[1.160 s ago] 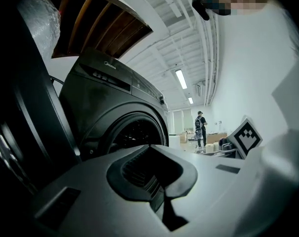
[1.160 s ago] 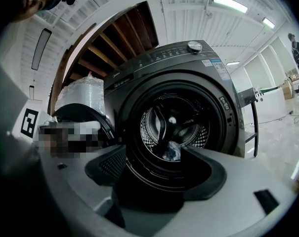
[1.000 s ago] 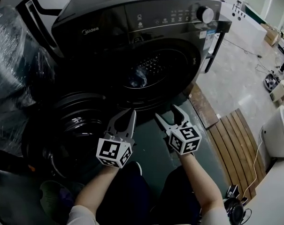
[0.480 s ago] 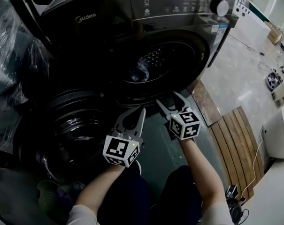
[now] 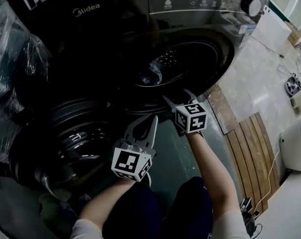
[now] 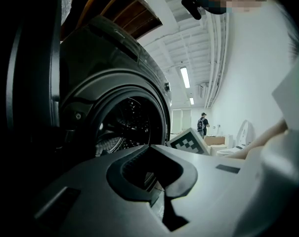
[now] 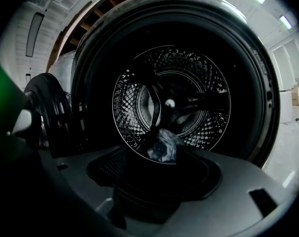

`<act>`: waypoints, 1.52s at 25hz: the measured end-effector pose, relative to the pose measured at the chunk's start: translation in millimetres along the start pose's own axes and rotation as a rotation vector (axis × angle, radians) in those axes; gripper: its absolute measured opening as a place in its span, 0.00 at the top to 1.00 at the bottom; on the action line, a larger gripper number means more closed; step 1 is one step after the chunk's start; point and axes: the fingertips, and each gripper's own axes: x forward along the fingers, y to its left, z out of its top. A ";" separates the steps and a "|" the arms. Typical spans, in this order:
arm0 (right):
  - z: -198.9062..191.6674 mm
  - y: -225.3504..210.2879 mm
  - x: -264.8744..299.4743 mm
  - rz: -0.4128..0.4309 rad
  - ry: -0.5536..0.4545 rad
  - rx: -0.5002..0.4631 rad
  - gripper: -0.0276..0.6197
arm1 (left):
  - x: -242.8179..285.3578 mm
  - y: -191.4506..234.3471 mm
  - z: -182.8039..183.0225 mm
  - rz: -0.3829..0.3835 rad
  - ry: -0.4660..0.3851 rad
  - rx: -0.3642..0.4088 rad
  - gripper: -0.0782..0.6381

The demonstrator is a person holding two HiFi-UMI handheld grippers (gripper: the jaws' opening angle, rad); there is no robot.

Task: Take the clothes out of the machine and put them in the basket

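1. Head view: the dark Midea washing machine (image 5: pixel 115 14) has its round door (image 5: pixel 75 133) swung open to the left. A crumpled bluish garment (image 5: pixel 151 73) lies inside the drum. The right gripper (image 5: pixel 176 97) is at the lower rim of the opening. The left gripper (image 5: pixel 145 121) hovers lower, beside the door.
2. Left gripper view: the left gripper (image 6: pixel 151 174) has its jaws apart with nothing between them. The machine's opening lies ahead to the left.
3. Right gripper view: the right gripper (image 7: pixel 159 177) has its jaws spread and empty, pointing into the perforated drum (image 7: pixel 208 117). The garment sits beyond them on the drum floor, untouched.
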 end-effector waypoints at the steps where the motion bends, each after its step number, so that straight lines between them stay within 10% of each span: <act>1: -1.1 -2.3 6.1 0.000 0.006 0.007 0.48 | -0.2 2.0 2.7 0.003 -0.015 0.000 0.86; 30: -15.6 -38.2 138.5 -0.048 0.189 -0.007 0.53 | 20.8 21.2 -33.0 -0.085 0.126 0.003 0.86; 38: -29.1 -48.0 138.8 -0.150 0.278 -0.070 0.89 | 21.7 18.9 -31.5 -0.097 0.130 0.019 0.86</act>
